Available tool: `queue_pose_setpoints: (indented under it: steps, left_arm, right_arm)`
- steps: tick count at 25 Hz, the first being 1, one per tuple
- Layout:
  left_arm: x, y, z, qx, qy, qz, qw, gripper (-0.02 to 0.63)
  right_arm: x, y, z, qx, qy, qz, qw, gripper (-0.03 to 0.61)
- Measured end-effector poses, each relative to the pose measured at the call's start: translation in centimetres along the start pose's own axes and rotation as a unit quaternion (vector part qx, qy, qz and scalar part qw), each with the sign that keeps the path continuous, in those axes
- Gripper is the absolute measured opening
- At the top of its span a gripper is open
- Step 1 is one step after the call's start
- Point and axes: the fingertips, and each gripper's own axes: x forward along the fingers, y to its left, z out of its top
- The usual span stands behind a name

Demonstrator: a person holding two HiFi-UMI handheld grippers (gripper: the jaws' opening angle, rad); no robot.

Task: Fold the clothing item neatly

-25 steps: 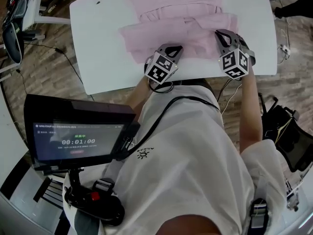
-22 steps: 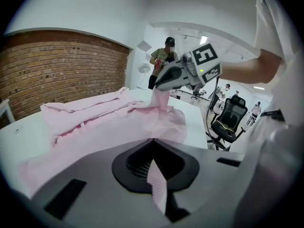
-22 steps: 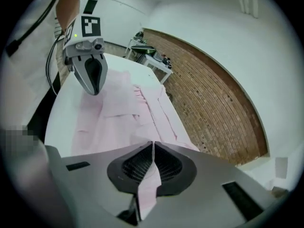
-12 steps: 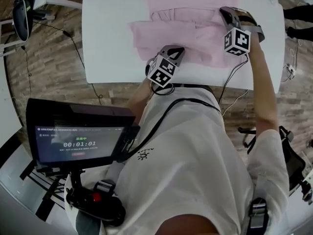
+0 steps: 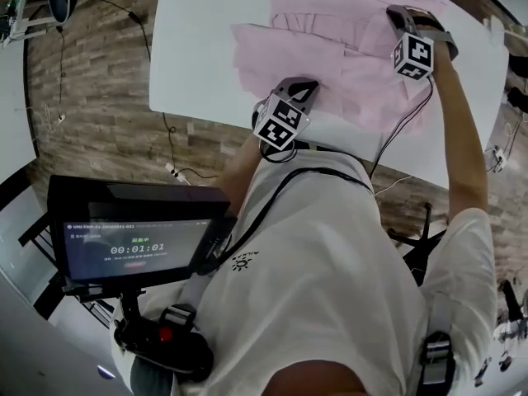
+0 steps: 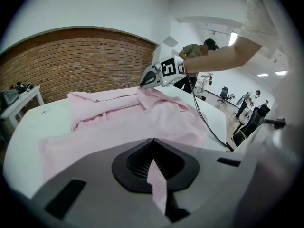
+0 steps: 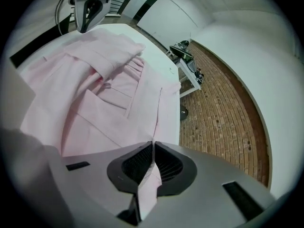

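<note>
A pale pink garment [image 5: 330, 52] lies rumpled on the white table [image 5: 206, 64], partly folded over itself. My left gripper [image 5: 304, 87] is at its near edge, shut on a strip of the pink cloth [image 6: 156, 182]. My right gripper [image 5: 398, 13] is over the garment's right side, farther up the table, shut on a fold of the same cloth [image 7: 149, 184]. From the left gripper view the garment [image 6: 123, 122] spreads ahead and the right gripper [image 6: 147, 77] holds a raised corner. The right gripper view has the garment [image 7: 95, 89] stretched toward the left gripper [image 7: 90, 8].
Brick-patterned floor [image 5: 91, 130] surrounds the table. Cables [image 5: 177, 167] run on the floor at the table's left. A monitor on a stand [image 5: 132, 233] sits low in the head view. A small white side table [image 7: 187, 70] stands past the table's far edge.
My right gripper has carried its pink fold up and away from me across the garment. The left gripper has shifted slightly, still gripping the near edge. The head view has swung and tilted.
</note>
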Motion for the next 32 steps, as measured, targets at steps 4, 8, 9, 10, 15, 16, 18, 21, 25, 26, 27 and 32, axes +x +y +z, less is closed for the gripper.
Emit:
queue_pose_setpoints:
  steps: [4,8,9,10,15,16,18,21,25,26,27,32]
  left_arm:
    - [-1.1,0.2,-1.4,-0.02,0.011,0.017,0.9996,0.003]
    - [-1.8,0.1,-2.1,-0.026,0.015,0.023,0.9993,0.003]
    - [-2.0,0.2,-2.4,-0.029,0.019,0.027,0.9991,0.003]
    - [-2.2,0.3,-2.6,-0.032,0.021,0.03,0.9988,0.003]
    - [-2.5,0.8,-2.9,-0.037,0.019,0.04,0.9983,0.003]
    - [-2.4,0.9,-3.0,-0.039,0.019,0.04,0.9983,0.003]
    - [-2.4,0.8,-3.2,-0.041,0.021,0.038,0.9982,0.003]
    - [-2.0,0.9,-3.0,-0.035,0.017,0.035,0.9986,0.003]
    - [-1.4,1.5,-2.0,-0.026,0.0,0.036,0.999,0.003]
    - [-1.3,1.6,-1.8,-0.025,-0.002,0.036,0.999,0.003]
    - [-1.1,1.7,-1.7,-0.027,-0.001,0.035,0.999,0.003]
    - [0.2,1.7,-1.4,-0.039,0.0,0.024,0.999,0.003]
  right_arm:
    - [1.9,0.0,0.7,0.013,-0.003,0.007,1.0,0.02]
    - [3.3,0.0,0.9,0.016,-0.004,0.01,1.0,0.049]
    - [3.6,0.0,0.9,0.024,-0.005,0.014,1.0,0.092]
    - [3.9,0.0,1.0,0.035,-0.006,0.018,0.999,0.136]
    - [2.8,-2.4,1.4,0.125,-0.037,0.006,0.991,0.166]
    - [2.1,-2.9,1.3,0.142,-0.044,0.0,0.989,0.166]
    - [0.8,-3.7,1.1,0.168,-0.051,-0.01,0.984,0.166]
    - [-0.8,-4.4,0.5,0.211,-0.06,-0.024,0.975,0.166]
    - [-3.3,-4.0,2.0,0.256,-0.099,-0.021,0.961,0.166]
    - [-4.0,-3.6,2.9,0.263,-0.114,-0.015,0.958,0.166]
    - [-4.6,-3.0,3.9,0.269,-0.129,-0.006,0.954,0.166]
    - [-6.9,1.4,9.4,0.289,-0.189,0.058,0.937,0.166]
